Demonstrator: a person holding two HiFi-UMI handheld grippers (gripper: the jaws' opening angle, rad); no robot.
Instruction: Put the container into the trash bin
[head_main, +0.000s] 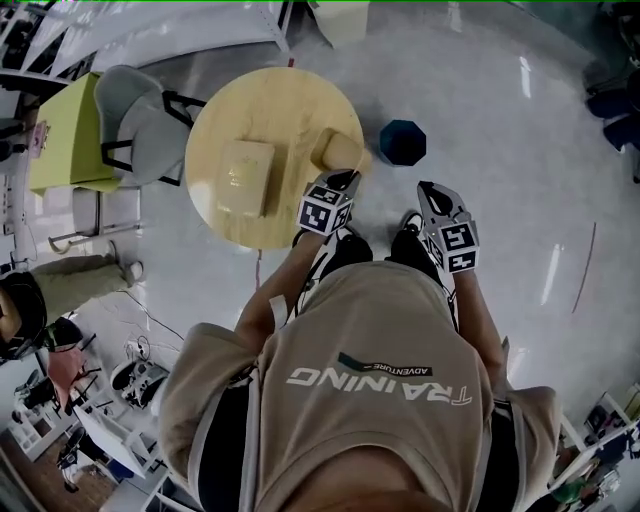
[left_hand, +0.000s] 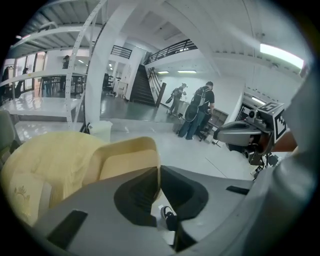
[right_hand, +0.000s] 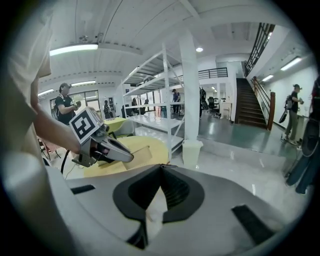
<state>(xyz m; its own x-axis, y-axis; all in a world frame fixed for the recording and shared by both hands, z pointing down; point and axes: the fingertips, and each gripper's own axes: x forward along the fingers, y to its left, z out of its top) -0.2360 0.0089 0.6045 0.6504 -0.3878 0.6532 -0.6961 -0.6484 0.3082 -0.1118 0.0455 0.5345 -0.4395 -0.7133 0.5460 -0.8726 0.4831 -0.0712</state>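
A pale yellow open container (head_main: 338, 150) hangs at the right edge of the round yellow table (head_main: 215, 120). My left gripper (head_main: 343, 180) is shut on its thin side wall. In the left gripper view the container (left_hand: 127, 162) stands just ahead, its wall pinched where the jaws meet at the left gripper (left_hand: 159, 172). A dark blue bin (head_main: 403, 142) stands on the floor just right of the table. My right gripper (head_main: 430, 190) hovers over the floor near the bin, shut on nothing; in its own view the right gripper (right_hand: 161, 167) faces the left gripper (right_hand: 102, 146) and the container (right_hand: 139, 156).
A second, closed pale container (head_main: 245, 178) lies on the table's middle. A grey chair (head_main: 140, 125) and a lime-green table (head_main: 65, 135) stand to the left. A white bin (right_hand: 192, 151) stands by a pillar. People stand near the stairs (left_hand: 197, 110).
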